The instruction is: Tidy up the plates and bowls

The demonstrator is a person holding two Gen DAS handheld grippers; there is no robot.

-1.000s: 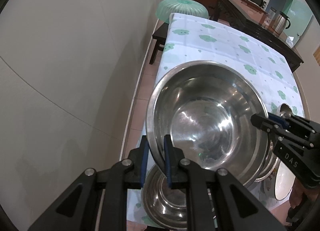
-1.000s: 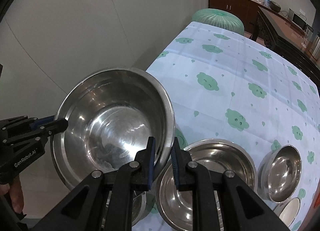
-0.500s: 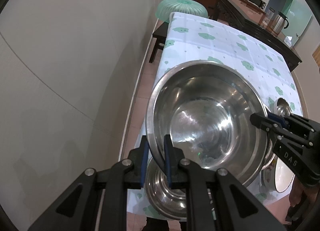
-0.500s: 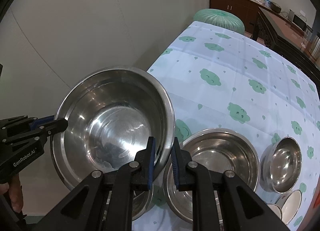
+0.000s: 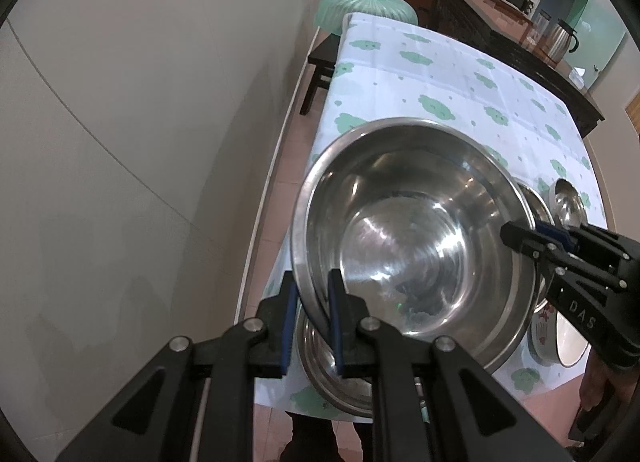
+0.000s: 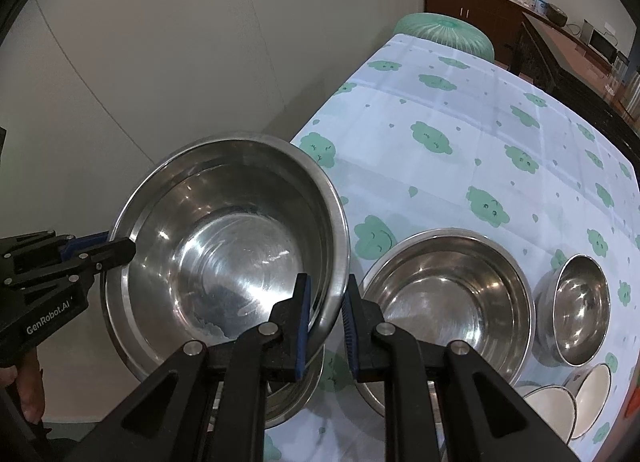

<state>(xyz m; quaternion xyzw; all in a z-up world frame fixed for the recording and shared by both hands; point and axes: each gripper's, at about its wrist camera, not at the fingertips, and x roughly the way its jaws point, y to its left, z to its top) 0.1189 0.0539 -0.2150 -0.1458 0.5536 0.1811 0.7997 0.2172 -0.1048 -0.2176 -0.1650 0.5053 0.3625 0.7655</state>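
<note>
I carry the big steel bowl (image 5: 416,242) with both tools at once, because it is too wide and slippery for one pinch. My left tool (image 5: 311,322) is pinched on the rim nearest it, one finger inside the wall and one outside, and my right tool (image 6: 326,322) pinches the opposite rim the same way. Held from two sides, the bowl hangs level enough not to swing.

Its mouth faces up and tips slightly toward my tools; being round, it has no real long axis, only the line from one tool to the other.

It hangs above the near end of the tabletop (image 6: 460,166). Just below my left tool sits another steel bowl (image 5: 340,378), probably the one to nest into. Right of my right tool stand a medium bowl (image 6: 444,298) and a small bowl (image 6: 580,314).
</note>
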